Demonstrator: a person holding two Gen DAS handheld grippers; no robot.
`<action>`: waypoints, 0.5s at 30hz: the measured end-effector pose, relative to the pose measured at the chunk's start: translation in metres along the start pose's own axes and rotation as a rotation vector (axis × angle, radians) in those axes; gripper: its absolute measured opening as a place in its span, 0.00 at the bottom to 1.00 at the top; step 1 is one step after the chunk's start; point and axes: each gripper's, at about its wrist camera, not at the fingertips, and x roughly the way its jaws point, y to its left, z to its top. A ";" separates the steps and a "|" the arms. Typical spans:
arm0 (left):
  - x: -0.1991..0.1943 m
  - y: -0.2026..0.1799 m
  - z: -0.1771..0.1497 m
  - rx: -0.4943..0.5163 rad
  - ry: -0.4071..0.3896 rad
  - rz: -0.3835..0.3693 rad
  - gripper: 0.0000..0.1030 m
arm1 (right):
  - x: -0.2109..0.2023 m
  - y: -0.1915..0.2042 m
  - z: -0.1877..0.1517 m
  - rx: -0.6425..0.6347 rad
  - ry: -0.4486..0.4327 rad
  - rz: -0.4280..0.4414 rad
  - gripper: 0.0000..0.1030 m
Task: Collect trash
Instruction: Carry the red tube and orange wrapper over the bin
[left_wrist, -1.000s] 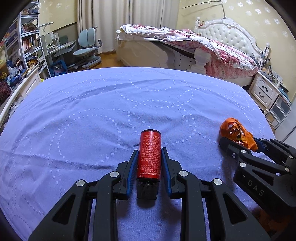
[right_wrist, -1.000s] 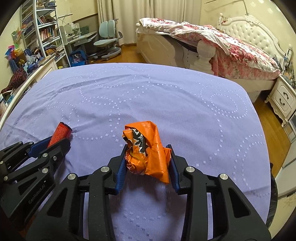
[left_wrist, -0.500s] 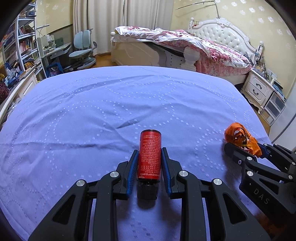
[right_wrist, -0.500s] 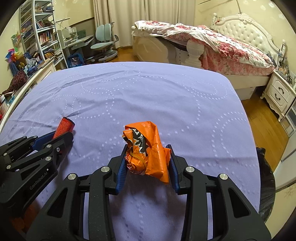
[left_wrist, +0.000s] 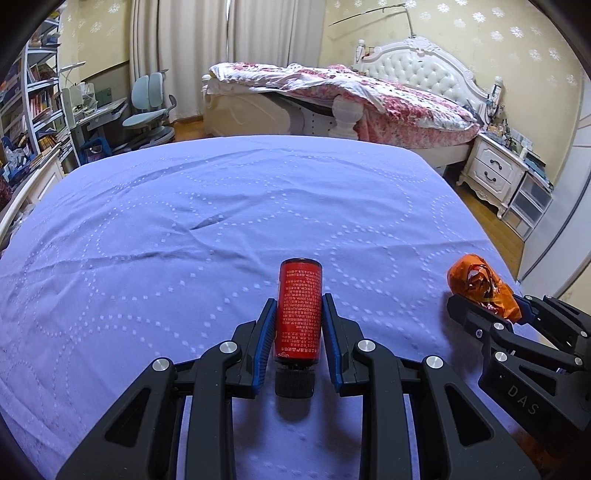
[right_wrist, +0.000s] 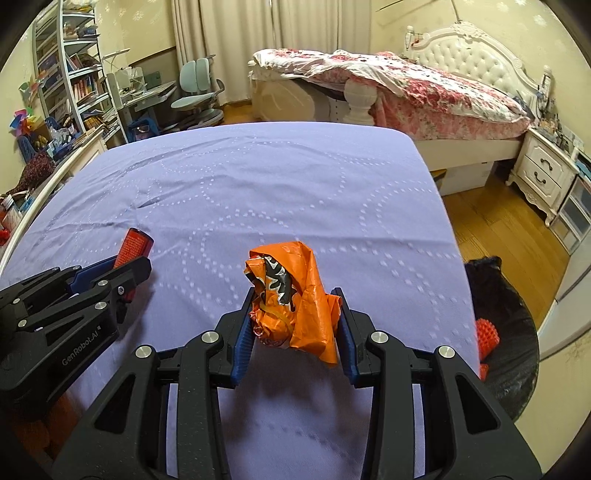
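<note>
Above the purple bed (right_wrist: 258, 192), the black bin (right_wrist: 517, 369) waits at its right edge with trash already inside. The right tool (right_wrist: 295, 325) grips the crumpled orange wrapper (right_wrist: 295, 295); the left tool (left_wrist: 297, 325) grips the red bottle (left_wrist: 298, 310). I think it is best to keep both grips firm and release only directly over the bin mouth.

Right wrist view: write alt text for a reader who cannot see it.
The right gripper clamps a crumpled orange wrapper above a purple bedspread. At left, the left gripper holds a red bottle; at right, beside the bed, a black-lined trash bin stands on the wooden floor.
</note>
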 end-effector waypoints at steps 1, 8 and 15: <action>-0.002 -0.003 -0.001 0.002 -0.003 -0.005 0.26 | -0.002 -0.002 -0.001 0.003 -0.001 -0.001 0.37; -0.017 -0.034 -0.010 0.039 -0.037 -0.056 0.26 | -0.027 -0.030 -0.022 0.052 -0.034 -0.045 0.37; -0.027 -0.072 -0.010 0.091 -0.073 -0.131 0.26 | -0.050 -0.063 -0.036 0.105 -0.085 -0.119 0.37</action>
